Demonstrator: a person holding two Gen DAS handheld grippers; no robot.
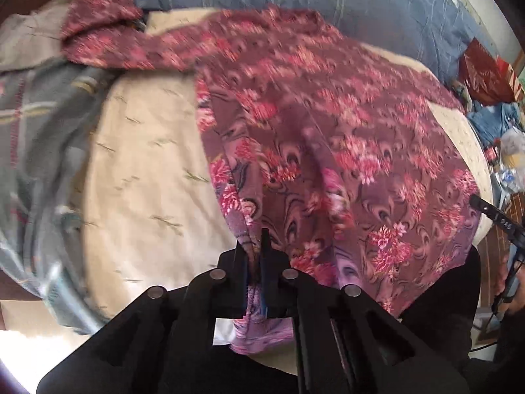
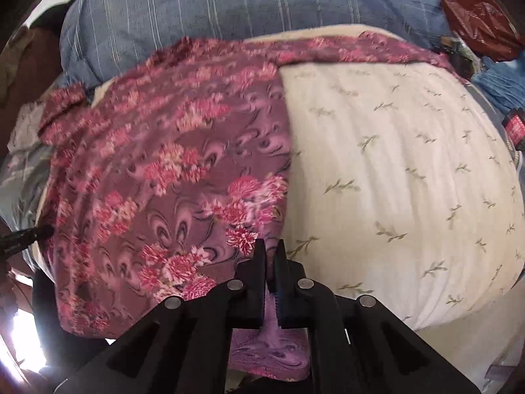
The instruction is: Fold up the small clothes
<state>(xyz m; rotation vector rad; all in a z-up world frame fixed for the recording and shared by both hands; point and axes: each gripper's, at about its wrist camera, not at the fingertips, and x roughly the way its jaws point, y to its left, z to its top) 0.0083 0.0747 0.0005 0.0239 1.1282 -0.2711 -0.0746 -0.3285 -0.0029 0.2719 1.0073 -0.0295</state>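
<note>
Fingers (image 1: 264,246) clamped on floral garment (image 1: 328,124)

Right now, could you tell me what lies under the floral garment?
The floral garment lies on a cream sprigged sheet; whatever sits beneath its middle is covered.

We see the floral garment (image 1: 328,124) smeared by blur toward its far end, so we cannot make out its collar or sleeve shapes. Its near hem disappears behind the left gripper (image 1: 255,239) and, in the right wrist view, behind the right gripper (image 2: 269,249). The cluttered items (image 1: 505,151) at the edge are too small and distorted for us to identify.
</note>
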